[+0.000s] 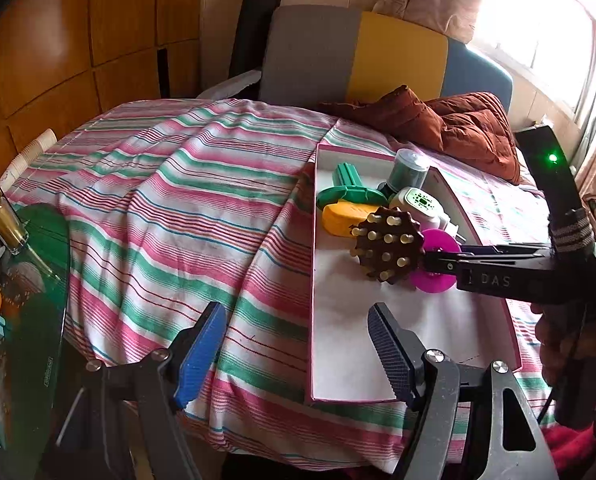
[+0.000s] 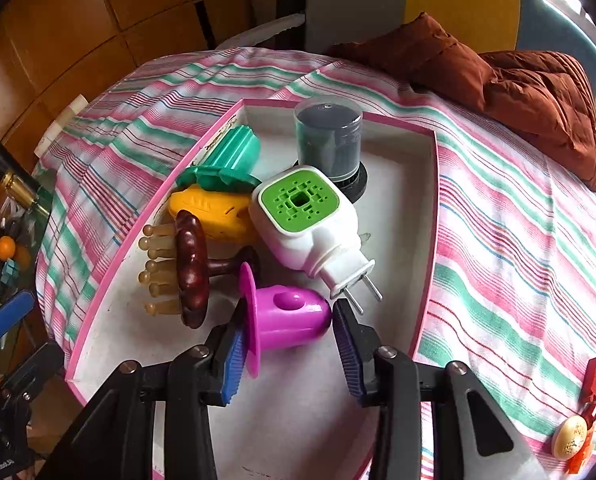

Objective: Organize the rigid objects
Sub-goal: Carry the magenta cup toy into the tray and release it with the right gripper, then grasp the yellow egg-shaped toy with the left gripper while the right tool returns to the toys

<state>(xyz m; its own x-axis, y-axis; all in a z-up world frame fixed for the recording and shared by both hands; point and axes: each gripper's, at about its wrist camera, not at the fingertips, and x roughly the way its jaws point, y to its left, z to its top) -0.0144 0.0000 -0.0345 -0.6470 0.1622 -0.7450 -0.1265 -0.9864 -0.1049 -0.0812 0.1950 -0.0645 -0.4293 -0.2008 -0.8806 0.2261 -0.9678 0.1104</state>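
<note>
text: "DAS" | on: right gripper (image 1: 424, 258) black body, left wrist view; other print unreadable

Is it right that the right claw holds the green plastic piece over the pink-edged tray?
Not quite: the piece in the right claw is purple, not green. It is over the pink-edged tray, as the right wrist view shows.

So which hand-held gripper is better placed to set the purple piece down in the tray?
Right. The right hand-held gripper already clamps the purple piece just above the tray floor. The left hand-held gripper hangs open and empty over the striped cloth beside the tray.
</note>
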